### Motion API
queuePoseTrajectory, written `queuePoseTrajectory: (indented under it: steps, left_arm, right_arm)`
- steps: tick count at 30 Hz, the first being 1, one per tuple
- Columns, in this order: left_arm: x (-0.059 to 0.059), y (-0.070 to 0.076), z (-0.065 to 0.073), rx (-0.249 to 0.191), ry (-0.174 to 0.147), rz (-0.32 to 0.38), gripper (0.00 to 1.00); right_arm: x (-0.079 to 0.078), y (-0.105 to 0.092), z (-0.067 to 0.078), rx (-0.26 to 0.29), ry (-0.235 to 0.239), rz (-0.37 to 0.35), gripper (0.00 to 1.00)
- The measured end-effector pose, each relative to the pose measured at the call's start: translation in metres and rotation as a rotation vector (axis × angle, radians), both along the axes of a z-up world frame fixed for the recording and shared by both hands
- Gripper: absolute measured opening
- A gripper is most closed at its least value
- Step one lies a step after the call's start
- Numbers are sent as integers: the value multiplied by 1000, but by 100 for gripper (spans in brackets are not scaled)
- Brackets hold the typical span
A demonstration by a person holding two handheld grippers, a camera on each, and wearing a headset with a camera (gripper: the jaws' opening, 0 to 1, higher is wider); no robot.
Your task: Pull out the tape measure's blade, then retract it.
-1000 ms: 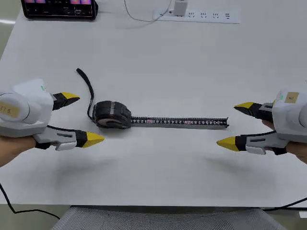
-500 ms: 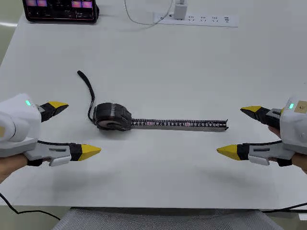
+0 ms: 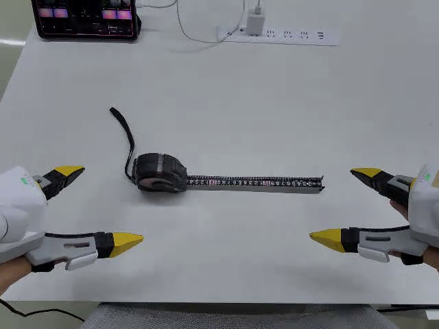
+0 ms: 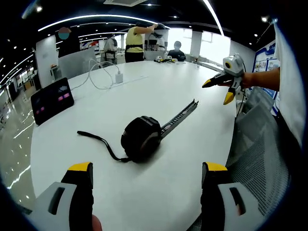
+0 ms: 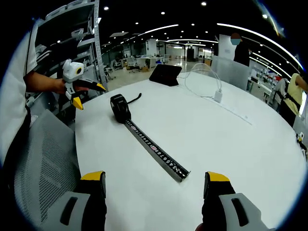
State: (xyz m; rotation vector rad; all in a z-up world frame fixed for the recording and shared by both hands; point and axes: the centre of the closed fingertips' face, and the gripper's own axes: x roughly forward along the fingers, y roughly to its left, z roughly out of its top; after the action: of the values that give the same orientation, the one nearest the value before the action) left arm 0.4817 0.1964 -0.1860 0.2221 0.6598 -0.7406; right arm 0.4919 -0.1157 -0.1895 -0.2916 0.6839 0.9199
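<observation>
Lying left of centre in the head view, the tape measure (image 3: 160, 172) rests on the white worktop (image 3: 274, 103) with its blade (image 3: 255, 182) drawn out flat toward the right. You hold the left hand-held gripper (image 3: 112, 203) at lower left and the right hand-held gripper (image 3: 330, 203) at lower right — both spread wide, both apart from the tape, gripping nothing.

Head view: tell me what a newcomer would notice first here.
First comes the black tape measure at the middle of the white table, with its blade lying drawn out flat toward the right gripper. Then come that gripper and the left gripper at either side, yellow-tipped jaws wide open, pointing inward and touching nothing.
</observation>
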Motion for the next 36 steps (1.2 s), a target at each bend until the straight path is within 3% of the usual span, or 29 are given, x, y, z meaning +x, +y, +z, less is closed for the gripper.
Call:
queuePoseTrajectory:
  steps: [8,23,36]
  left_arm:
    - [-9,1,-3,-19,0,27,93]
    - [-23,-2,-20,-26,26,38,94]
    - [-28,-6,-21,-30,38,28,96]
  right_arm:
    - [-5,-2,2,21,-17,-31,84]
    - [-18,-2,-18,16,-5,-61,84]
    - [-21,-2,-20,14,2,-55,86]
